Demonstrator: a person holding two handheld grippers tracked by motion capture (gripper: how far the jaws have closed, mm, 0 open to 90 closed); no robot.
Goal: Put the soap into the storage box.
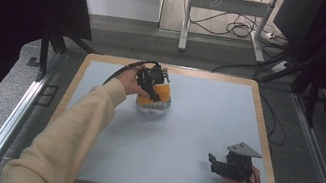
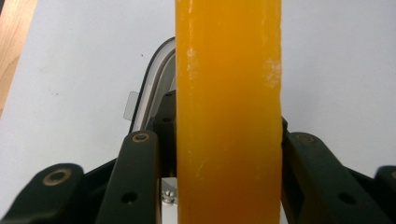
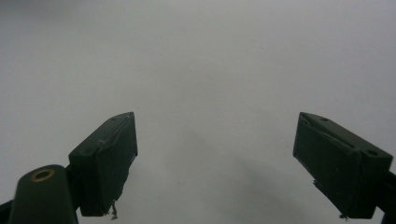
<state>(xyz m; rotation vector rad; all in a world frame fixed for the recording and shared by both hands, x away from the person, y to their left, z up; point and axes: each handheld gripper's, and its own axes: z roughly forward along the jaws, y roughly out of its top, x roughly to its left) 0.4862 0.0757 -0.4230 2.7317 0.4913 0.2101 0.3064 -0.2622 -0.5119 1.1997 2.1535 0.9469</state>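
Note:
My left gripper (image 1: 152, 82) is shut on a tall orange block (image 1: 163, 91), holding it upright just over a white round-cornered device (image 1: 152, 109) at the back left of the mat. In the left gripper view the orange block (image 2: 229, 112) stands between both black jaws of my left gripper (image 2: 229, 140), which press its sides. The white device (image 2: 149, 88), with a dark rim, lies beneath it. Whether the block touches the device I cannot tell. My right gripper (image 1: 213, 162) rests low at the front right. In the right gripper view its jaws (image 3: 217, 135) stand wide apart over bare mat, nothing between them.
A blue-grey mat (image 1: 196, 123) covers the wooden table (image 1: 265, 135). Dark curtains flank both sides. Beyond the far edge stand a desk frame (image 1: 186, 19) and floor cables (image 1: 235, 28).

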